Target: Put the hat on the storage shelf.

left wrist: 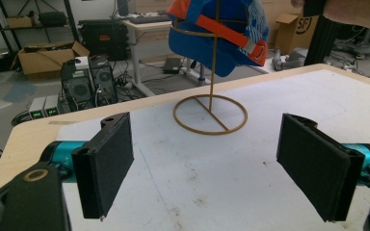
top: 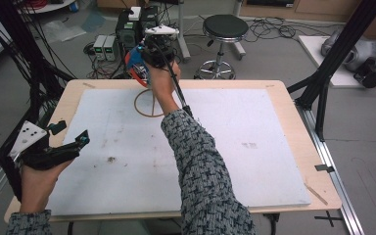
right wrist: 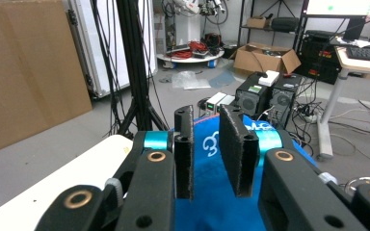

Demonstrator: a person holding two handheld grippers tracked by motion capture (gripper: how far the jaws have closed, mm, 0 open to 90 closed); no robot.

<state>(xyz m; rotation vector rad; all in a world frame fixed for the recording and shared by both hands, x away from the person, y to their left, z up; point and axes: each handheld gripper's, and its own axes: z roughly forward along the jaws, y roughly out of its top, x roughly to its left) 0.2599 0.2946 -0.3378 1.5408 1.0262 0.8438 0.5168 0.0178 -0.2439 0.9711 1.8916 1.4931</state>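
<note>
Near the worktop's [top: 293, 147] far edge, the right tool [right wrist: 212, 154], jaws narrowed over the blue-and-orange fabric cap [left wrist: 221, 33] on the thin brass wire stand [left wrist: 211, 113], is seemingly setting or lifting it, while the left tool [left wrist: 212, 168] is idling wide open and empty.

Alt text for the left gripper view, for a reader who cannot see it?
A blue and orange cap sits atop a gold wire stand on a white table. The left gripper is open, its black fingers wide apart in the foreground.
</note>
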